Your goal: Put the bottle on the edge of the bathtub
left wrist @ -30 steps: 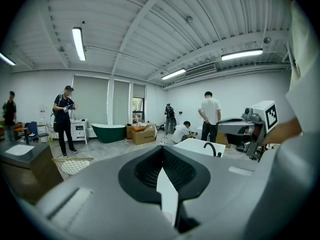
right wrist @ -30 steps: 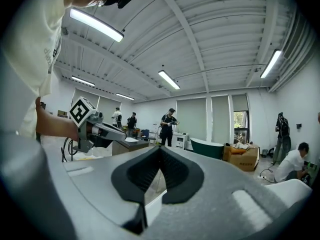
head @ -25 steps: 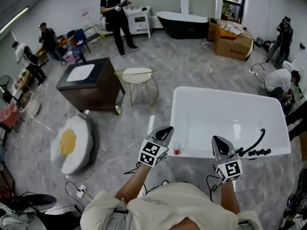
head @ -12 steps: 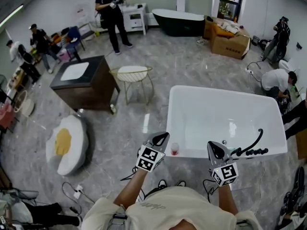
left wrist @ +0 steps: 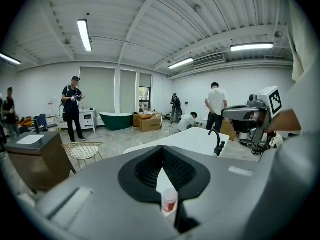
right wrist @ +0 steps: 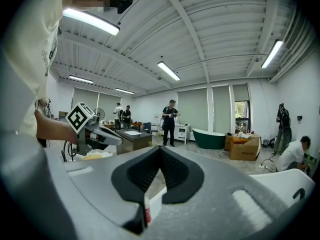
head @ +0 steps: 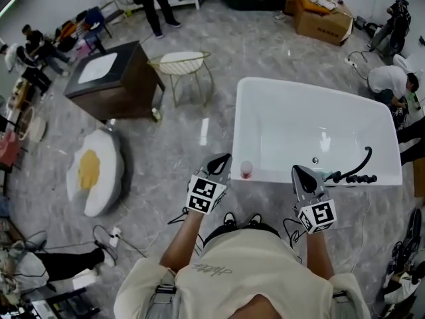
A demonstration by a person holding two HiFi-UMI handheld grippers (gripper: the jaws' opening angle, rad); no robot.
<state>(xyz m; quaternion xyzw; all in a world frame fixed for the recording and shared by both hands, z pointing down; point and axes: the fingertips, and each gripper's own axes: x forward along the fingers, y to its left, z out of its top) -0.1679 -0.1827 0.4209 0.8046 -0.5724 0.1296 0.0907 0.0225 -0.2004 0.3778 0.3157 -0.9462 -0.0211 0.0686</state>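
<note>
Sitting on tub rim (head: 279, 178): bottle (head: 246, 170) + faucet (head: 357, 178).

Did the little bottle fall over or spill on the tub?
No, nothing looks wrong. The small bottle stands upright on the near rim of the white bathtub, with no spill around it.

The left tool (left wrist: 162, 153), jaws together, points at a small bottle (left wrist: 169, 202) standing on the white bathtub (left wrist: 192, 140) rim.
</note>
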